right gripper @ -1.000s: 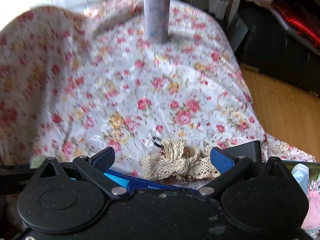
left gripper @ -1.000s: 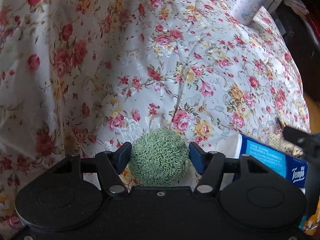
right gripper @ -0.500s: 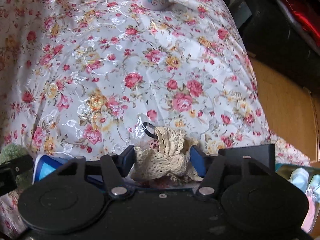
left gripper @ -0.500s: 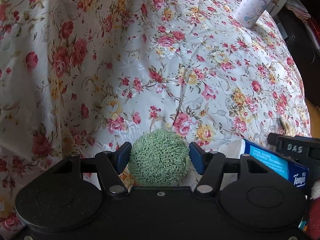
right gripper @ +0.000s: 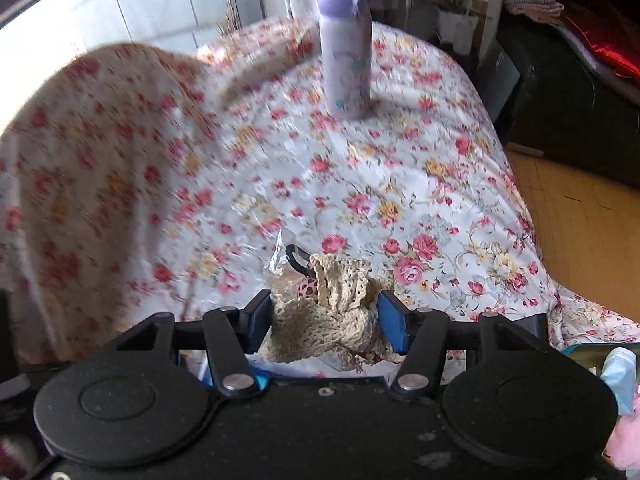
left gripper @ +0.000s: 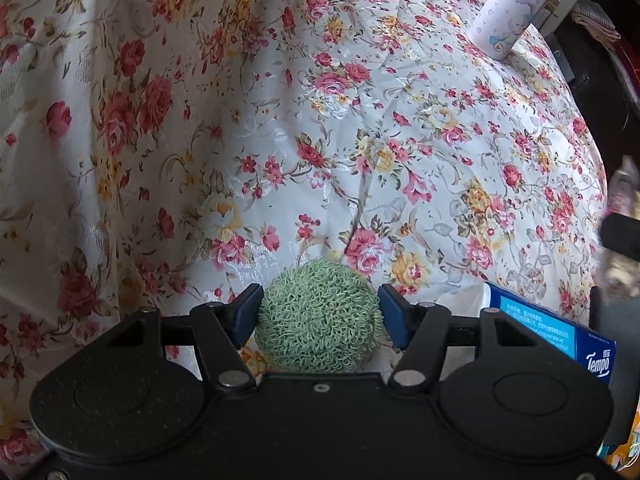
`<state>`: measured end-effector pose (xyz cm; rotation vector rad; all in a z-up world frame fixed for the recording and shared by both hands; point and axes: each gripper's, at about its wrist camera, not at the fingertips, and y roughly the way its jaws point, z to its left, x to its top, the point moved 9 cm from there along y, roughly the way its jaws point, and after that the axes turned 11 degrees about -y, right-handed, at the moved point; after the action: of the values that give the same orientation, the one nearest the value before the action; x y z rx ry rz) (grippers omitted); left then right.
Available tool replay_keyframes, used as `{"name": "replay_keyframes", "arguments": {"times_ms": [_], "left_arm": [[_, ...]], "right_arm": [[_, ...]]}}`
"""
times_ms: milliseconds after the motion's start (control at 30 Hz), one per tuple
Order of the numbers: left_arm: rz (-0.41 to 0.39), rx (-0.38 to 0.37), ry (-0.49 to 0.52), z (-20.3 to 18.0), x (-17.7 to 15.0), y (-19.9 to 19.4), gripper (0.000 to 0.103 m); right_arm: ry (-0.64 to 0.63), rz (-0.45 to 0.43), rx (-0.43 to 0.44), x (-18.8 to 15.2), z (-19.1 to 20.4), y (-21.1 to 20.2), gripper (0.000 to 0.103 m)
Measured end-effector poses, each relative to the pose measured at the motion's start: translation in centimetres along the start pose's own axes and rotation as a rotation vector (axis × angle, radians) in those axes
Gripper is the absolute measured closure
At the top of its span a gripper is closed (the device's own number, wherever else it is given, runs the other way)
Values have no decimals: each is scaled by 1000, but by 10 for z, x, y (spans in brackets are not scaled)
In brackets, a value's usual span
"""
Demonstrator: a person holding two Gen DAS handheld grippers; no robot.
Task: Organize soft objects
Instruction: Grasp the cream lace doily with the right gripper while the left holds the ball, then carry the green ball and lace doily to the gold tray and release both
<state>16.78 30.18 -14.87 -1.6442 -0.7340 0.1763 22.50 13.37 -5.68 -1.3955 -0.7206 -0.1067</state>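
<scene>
Green looped yarn is filling the gap between the fingers of the left gripper [left gripper: 318, 314], which is pinching a round, curly-textured green ball [left gripper: 318, 316] from both sides. The blue pads are pressing into its flanks, so the ball is sitting snugly, low over a floral cloth [left gripper: 280, 120] that is covering the counter. The gripper is tilting steeply downward, probably so the ball can be set down or carried without rolling away.

The right gripper [right gripper: 324, 320] is holding a cream crocheted lace piece [right gripper: 332, 312], bunched up between its blue pads. A scrap of leopard-print fabric [right gripper: 306, 291], a dark loop and a bit of clear wrapping are poking out behind the lace, so this may be a hair accessory, though that is hard to confirm. The right view is blurring, which suggests the hand is moving. The lace is hanging clear of the cloth, apparently so it can travel elsewhere.

A pale lilac bottle [right gripper: 347, 52] with cartoon print is standing upright at the far side of the cloth, well apart from both grippers. A blue Tempo tissue pack [left gripper: 556, 332] is lying just to the right of the left gripper. At the right edge of the right view, a container holding pale blue and pink soft items [right gripper: 620, 376] is partly showing; it may be where these things belong.
</scene>
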Motion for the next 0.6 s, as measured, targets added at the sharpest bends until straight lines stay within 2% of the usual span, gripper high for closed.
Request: {"name": "replay_keyframes", "arguments": {"times_ms": [133, 333, 467, 600], "left_arm": [[-2, -10, -12, 1, 1, 0, 45], [-1, -15, -23, 2, 1, -1, 45], [0, -16, -24, 2, 1, -1, 45], [-1, -20, -29, 2, 1, -2, 45]], "right_arm": [[23, -55, -1, -10, -10, -27, 46], [100, -107, -44, -44, -52, -63, 46], [172, -120, -131, -85, -94, -86, 46], [257, -68, -233, -140, -142, -98, 46]]}}
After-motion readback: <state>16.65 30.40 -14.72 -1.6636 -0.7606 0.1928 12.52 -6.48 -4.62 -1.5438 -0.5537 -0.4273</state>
